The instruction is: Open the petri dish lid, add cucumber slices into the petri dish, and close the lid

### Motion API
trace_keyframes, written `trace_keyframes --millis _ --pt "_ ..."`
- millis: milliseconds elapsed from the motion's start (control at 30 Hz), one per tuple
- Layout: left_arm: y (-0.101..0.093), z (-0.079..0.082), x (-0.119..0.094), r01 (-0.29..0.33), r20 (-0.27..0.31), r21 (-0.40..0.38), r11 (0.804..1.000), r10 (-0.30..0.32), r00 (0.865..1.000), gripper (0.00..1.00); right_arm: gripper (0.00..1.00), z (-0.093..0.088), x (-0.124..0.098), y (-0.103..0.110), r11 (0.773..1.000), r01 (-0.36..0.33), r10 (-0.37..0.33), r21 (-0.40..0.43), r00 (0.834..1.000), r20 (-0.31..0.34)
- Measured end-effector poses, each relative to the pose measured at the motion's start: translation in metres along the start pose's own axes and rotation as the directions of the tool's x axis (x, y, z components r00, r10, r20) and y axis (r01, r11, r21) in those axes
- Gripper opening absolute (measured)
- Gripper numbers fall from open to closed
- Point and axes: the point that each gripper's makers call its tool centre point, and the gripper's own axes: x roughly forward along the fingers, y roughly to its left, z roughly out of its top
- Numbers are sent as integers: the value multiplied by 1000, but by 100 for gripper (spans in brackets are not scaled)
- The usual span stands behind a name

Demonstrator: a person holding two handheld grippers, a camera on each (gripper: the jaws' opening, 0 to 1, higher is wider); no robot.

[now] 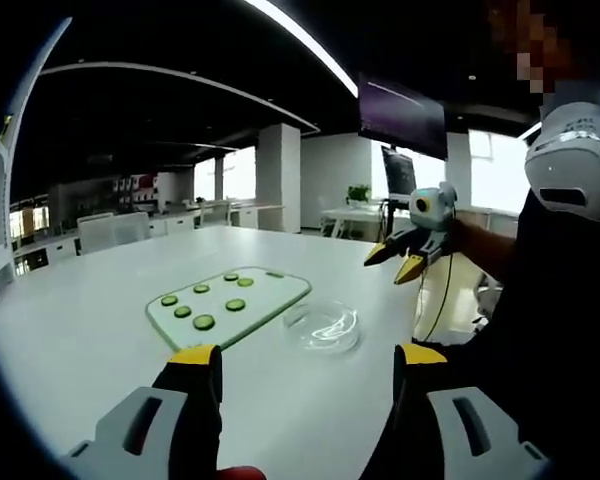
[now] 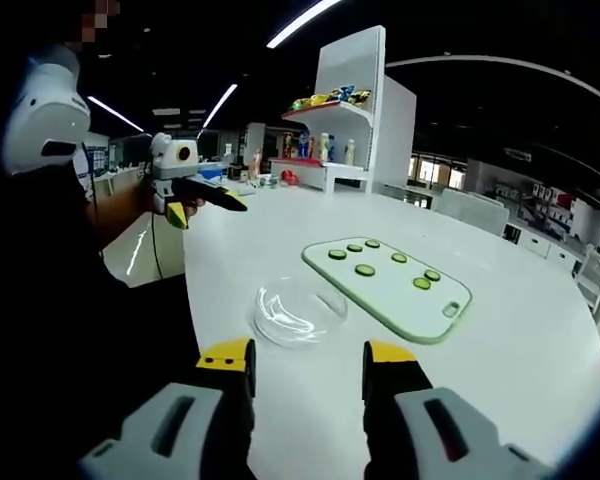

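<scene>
A clear petri dish [image 1: 322,326] [image 2: 298,310] with its lid on rests on the white table [image 1: 90,330], beside a pale green cutting board [image 1: 270,290] [image 2: 400,295]. Several round cucumber slices [image 1: 204,322] [image 2: 365,270] lie on the board. My left gripper [image 1: 308,355] hovers a short way in front of the dish, open and holding nothing; it also appears held up at the left [image 2: 212,212]. My right gripper [image 2: 308,352] is open and bare just short of the dish, and it hangs in the air beyond the dish [image 1: 393,263].
A person in dark clothes [image 1: 550,300] stands at the table's edge holding both grippers. A white shelf unit [image 2: 365,110] with colourful items stands behind the table. A dark monitor [image 1: 402,115] hangs at the back, with desks and chairs [image 1: 110,230] beyond.
</scene>
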Motion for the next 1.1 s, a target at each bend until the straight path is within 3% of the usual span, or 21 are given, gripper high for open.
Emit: trace_keyframes --millis 400,533,1100 --pt "-7 -3 25 85 17 26 996 -86 996 70 45 -6 14 -1 999 -39 39 2 999 14" --pt "-4 -3 34 100 35 9 995 -100 994 70 45 -7 20 0 998 -60 60 -1 998 23" --pt "-5 -9 55 135 12 31 990 -135 991 69 48 -12 38 -3 994 -105 104 19 994 30"
